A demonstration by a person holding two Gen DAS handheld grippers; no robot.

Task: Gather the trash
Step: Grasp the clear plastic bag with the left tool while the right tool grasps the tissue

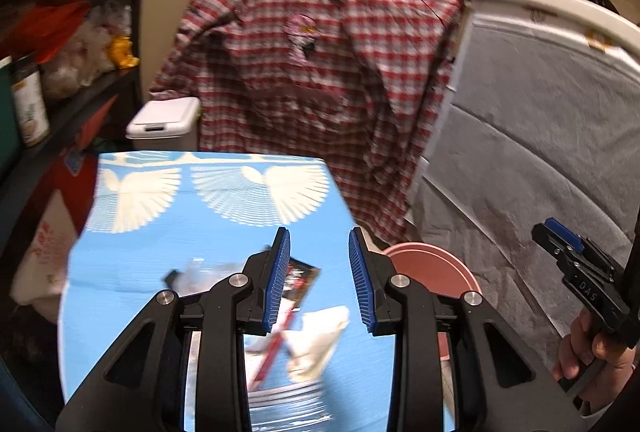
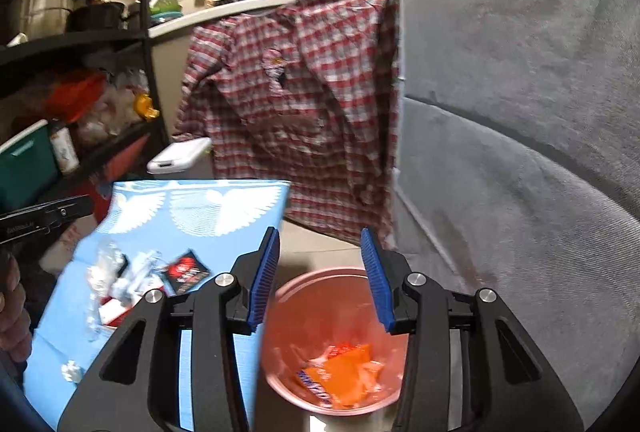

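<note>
Trash (image 2: 132, 284), blurred, lies on blue table (image 2: 224, 244); both hand-held grippers (image 1: 319, 280) (image 2: 324, 280) gape wide, empty.

Black linkage arms w/ silver screws, ribbed blue fingers (image 1: 280, 280), bare skin on hand (image 1: 592, 352)

both wrist views look forward and down, sharing the blue table (image 1: 208, 216) and pink bin (image 2: 320, 296).

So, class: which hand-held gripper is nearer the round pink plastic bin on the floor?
Right. The right hand-held gripper hangs open directly above the round pink plastic bin; the left hand-held gripper is off to the bin's side, over the blue patterned table.
</note>
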